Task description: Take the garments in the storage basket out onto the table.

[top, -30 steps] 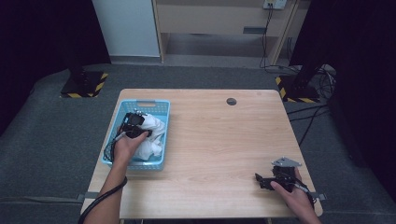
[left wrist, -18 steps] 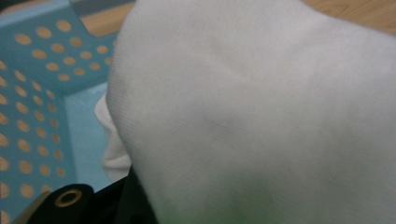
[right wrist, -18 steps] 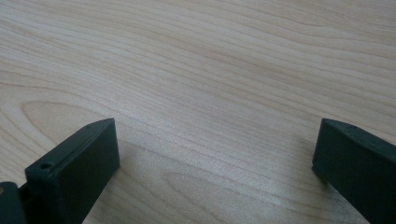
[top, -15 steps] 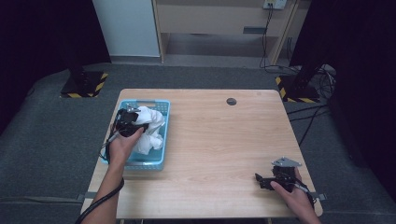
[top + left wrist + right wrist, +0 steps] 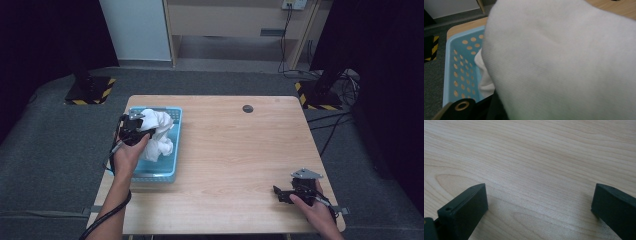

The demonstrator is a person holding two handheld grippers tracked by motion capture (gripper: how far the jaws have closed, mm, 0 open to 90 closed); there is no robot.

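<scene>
The left gripper [image 5: 134, 131] was over the blue basket [image 5: 172, 172] at the table's [image 5: 235, 150] left side, clamped on a white cloth [image 5: 159, 131] bunched above the basket's far half, with more of the cloth trailing down into it. The right gripper [image 5: 281, 194] lay on the table well to the right of the basket, near the front right corner, pointing left. A small dark disc [image 5: 248, 108] sat on the table beyond and right of the basket.
</scene>
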